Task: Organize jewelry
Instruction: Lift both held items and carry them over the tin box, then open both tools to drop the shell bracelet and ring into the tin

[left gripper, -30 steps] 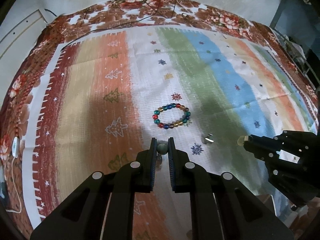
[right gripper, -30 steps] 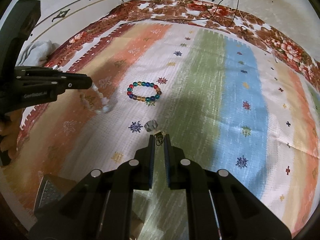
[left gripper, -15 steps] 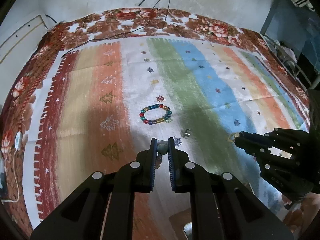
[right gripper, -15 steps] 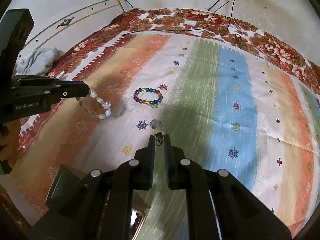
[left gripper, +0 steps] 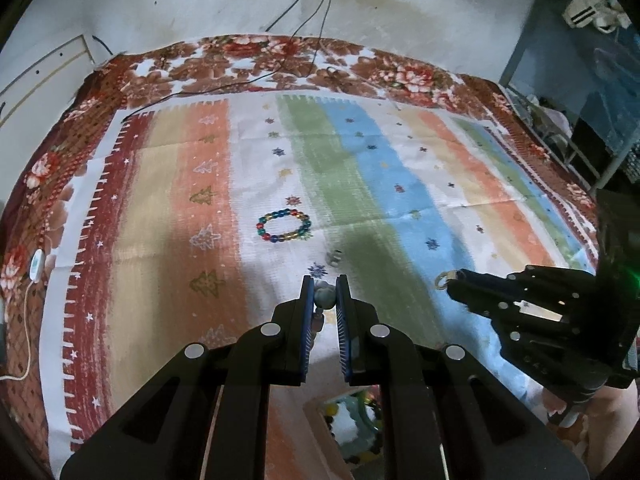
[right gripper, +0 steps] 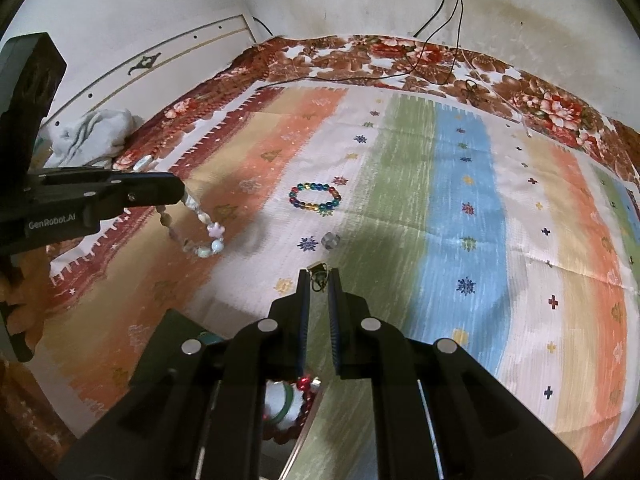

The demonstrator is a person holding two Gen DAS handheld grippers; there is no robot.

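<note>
In the left wrist view my left gripper (left gripper: 324, 286) is shut on a pale bead of a pastel bead bracelet (left gripper: 324, 297). That bracelet (right gripper: 200, 228) hangs in a loop from the left gripper (right gripper: 180, 192) in the right wrist view. My right gripper (right gripper: 318, 276) is shut on a small gold trinket (right gripper: 319, 270); its tip (left gripper: 454, 280) shows at the right. A multicoloured bead bracelet (left gripper: 284, 226) (right gripper: 316, 199) lies on the striped cloth (left gripper: 400, 208), a small clear stone (left gripper: 334, 258) (right gripper: 331, 240) near it. An open jewelry box (right gripper: 296, 396) with red beads sits below both grippers.
The striped cloth covers a floral blanket (left gripper: 240, 64) against a white wall. Black cables (left gripper: 304, 12) run down onto it. A white bundle of fabric (right gripper: 92, 136) lies at the far left, a white corded device (left gripper: 36, 264) at the left edge, a blue metal rack (left gripper: 560, 80) at the right.
Both grippers have risen and drawn back from the cloth, each still shut on its piece. The lying bracelet and stone look farther away, and the jewelry box has come into view beneath.
</note>
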